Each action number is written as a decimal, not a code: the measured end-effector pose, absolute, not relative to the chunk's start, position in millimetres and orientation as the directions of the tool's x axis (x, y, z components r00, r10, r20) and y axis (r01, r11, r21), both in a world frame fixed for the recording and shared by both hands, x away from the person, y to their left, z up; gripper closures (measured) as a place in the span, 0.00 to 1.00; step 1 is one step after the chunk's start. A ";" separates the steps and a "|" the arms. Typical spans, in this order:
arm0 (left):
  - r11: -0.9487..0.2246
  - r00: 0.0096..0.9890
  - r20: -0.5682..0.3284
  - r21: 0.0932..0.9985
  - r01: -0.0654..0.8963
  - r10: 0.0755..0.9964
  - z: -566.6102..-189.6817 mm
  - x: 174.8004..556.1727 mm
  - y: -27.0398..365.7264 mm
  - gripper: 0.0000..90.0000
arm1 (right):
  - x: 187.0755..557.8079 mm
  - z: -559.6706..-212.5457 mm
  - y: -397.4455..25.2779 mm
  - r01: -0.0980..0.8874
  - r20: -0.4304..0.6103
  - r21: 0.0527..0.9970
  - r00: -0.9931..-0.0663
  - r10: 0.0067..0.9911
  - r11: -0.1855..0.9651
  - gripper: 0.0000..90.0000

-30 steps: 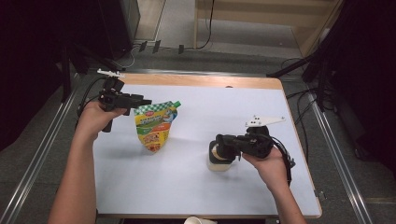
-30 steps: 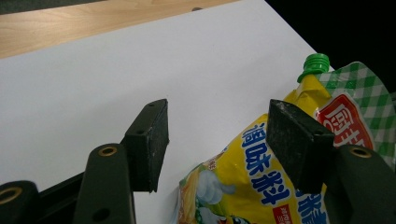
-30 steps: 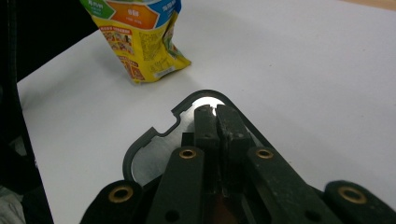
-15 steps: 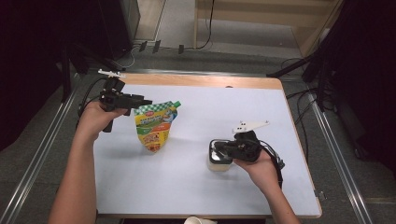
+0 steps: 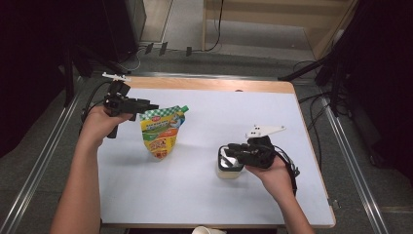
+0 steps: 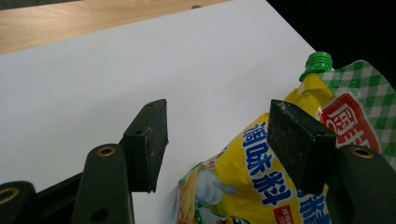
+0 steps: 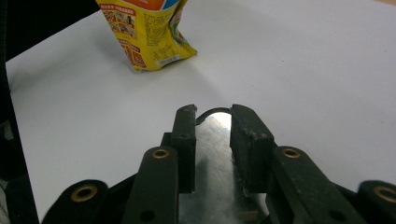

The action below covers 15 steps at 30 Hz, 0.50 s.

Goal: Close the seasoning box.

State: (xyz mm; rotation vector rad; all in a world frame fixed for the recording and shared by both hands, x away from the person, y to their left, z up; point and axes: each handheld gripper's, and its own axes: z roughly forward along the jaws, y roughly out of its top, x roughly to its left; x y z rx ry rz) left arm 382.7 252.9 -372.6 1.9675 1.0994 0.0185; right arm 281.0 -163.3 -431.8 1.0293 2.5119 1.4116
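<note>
White matte table (image 5: 204,195); left hand-held gripper (image 6: 215,140) agape beside glossy pouch (image 6: 261,186); right hand-held gripper (image 7: 212,140) straddles metal lid (image 7: 215,130).

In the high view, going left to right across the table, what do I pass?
Left gripper → yellow seasoning pouch → small jar with a shiny lid → right gripper body and the hand holding it.

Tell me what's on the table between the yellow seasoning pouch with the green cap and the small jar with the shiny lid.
Nothing: in the high view, bare white table separates the yellow seasoning pouch from the small jar.
</note>
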 end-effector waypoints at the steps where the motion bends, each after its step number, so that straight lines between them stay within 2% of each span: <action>1: -0.244 0.612 -0.367 0.683 0.688 0.700 -372.7 382.7 253.0 0.44 | 281.1 -431.3 -164.3 0.512 0.240 0.785 -0.770 0.591 0.348 0.78; 15: -0.239 0.607 -0.372 0.681 0.693 0.702 -374.3 383.5 254.0 0.43 | 287.3 -425.3 -191.0 0.510 0.234 0.809 -0.734 0.637 0.291 0.62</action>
